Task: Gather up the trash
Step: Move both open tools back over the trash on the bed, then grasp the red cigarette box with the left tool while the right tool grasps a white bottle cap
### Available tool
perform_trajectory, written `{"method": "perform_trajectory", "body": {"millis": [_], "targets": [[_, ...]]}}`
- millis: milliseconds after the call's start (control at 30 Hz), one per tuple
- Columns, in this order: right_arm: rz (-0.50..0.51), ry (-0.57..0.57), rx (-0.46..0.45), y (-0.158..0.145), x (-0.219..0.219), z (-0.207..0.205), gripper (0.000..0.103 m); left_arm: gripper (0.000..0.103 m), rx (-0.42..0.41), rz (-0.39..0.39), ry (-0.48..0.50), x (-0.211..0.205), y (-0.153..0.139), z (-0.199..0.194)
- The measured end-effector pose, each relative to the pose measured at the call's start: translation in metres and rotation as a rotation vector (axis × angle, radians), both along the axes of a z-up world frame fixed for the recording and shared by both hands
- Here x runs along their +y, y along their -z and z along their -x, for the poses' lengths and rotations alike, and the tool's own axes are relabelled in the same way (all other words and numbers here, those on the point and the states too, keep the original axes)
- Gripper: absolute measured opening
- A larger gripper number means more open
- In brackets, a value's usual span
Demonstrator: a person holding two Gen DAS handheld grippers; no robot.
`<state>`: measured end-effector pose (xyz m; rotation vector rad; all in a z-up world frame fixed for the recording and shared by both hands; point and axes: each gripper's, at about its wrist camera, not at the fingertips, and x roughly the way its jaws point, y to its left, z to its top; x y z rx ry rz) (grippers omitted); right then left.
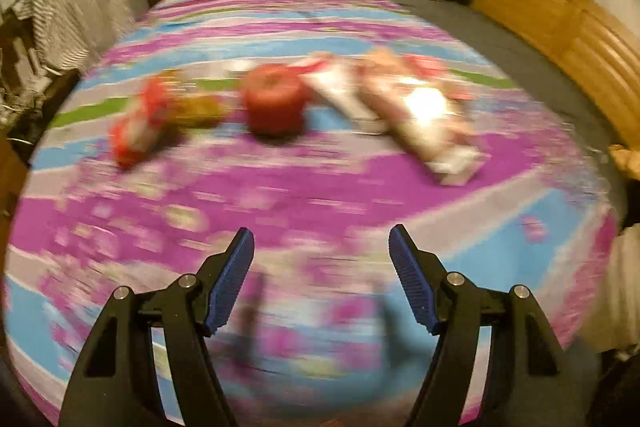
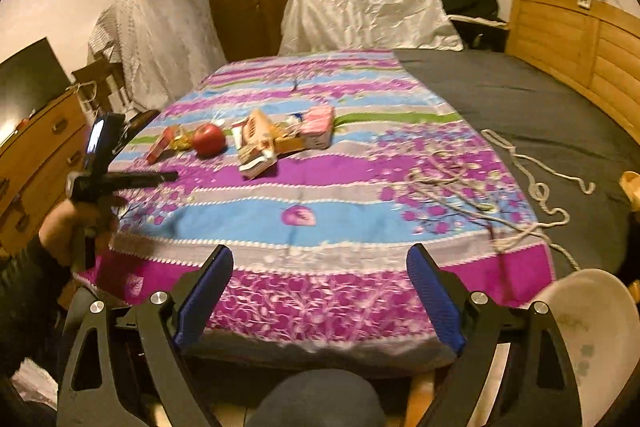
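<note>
A heap of trash lies mid-bed on the striped purple and blue bedspread (image 2: 320,203). It is a red wrapper (image 2: 160,143), a yellow crinkled wrapper (image 2: 182,141), flattened cartons (image 2: 256,143) and a pink carton (image 2: 318,129), with a red apple (image 2: 209,139) among them. My left gripper (image 1: 321,229) is open and empty over the bedspread, short of the apple (image 1: 274,105) and cartons (image 1: 424,115); its view is blurred. From the right wrist, the left gripper (image 2: 168,177) points in from the left edge. My right gripper (image 2: 320,248) hangs open and empty above the bed's near end.
A white rope (image 2: 540,195) snakes over the dark grey sheet (image 2: 520,99) on the right. A white bowl (image 2: 592,339) sits at the near right. A wooden headboard (image 2: 580,39) bounds the right side, a dresser (image 2: 36,147) the left. Cloth-covered furniture (image 2: 368,15) stands behind.
</note>
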<state>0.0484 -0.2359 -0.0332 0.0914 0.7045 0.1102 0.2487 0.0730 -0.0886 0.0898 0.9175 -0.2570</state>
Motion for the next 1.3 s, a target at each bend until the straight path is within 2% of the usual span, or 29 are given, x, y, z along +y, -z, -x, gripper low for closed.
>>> {"method": "perform_trajectory", "body": {"millis": [200,233,300,467,567,700,800,900,1000,1033,1067,1133,1300], "targets": [[-0.001,-0.063,0.062,0.022,0.033,-0.037,0.089,0.069,-0.059,-0.127,0.023,0.095,-0.008,-0.048],[0.0,-0.073,0.068,0.024,0.039,-0.044,0.089,0.073,-0.058,-0.136,0.038,0.105,-0.009,-0.058],[0.002,-0.101,0.085,0.03,0.056,-0.06,0.089,0.074,-0.045,-0.149,0.086,0.118,-0.011,-0.077],[-0.003,-0.152,0.111,0.041,0.091,-0.094,0.089,0.079,-0.057,-0.182,0.251,0.117,-0.016,-0.105],[-0.001,-0.167,0.129,0.047,0.105,-0.111,0.089,0.081,-0.025,-0.19,0.322,0.111,-0.008,-0.117],[0.001,-0.176,0.138,0.05,0.116,-0.129,0.089,0.081,0.018,-0.235,0.349,0.11,0.011,-0.135],[-0.014,-0.188,0.126,0.051,0.119,-0.137,0.089,0.081,0.035,-0.207,0.323,0.111,0.018,-0.144],[-0.023,-0.206,0.128,0.054,0.122,-0.147,0.089,0.066,0.041,-0.176,0.254,0.115,0.022,-0.15],[-0.024,-0.224,0.135,0.056,0.129,-0.161,0.088,0.058,0.035,-0.127,0.194,0.125,0.021,-0.15],[-0.028,-0.229,0.132,0.056,0.13,-0.164,0.088,0.045,0.029,-0.118,0.185,0.127,0.02,-0.149],[-0.032,-0.235,0.124,0.053,0.133,-0.168,0.088,0.043,0.02,-0.117,0.168,0.129,0.018,-0.147],[-0.036,-0.254,0.102,0.046,0.139,-0.17,0.088,0.03,0.035,-0.112,0.103,0.135,0.014,-0.142],[-0.006,-0.319,0.068,0.032,0.159,-0.176,0.083,0.024,0.012,-0.035,0.0,0.148,-0.009,-0.1]]}}
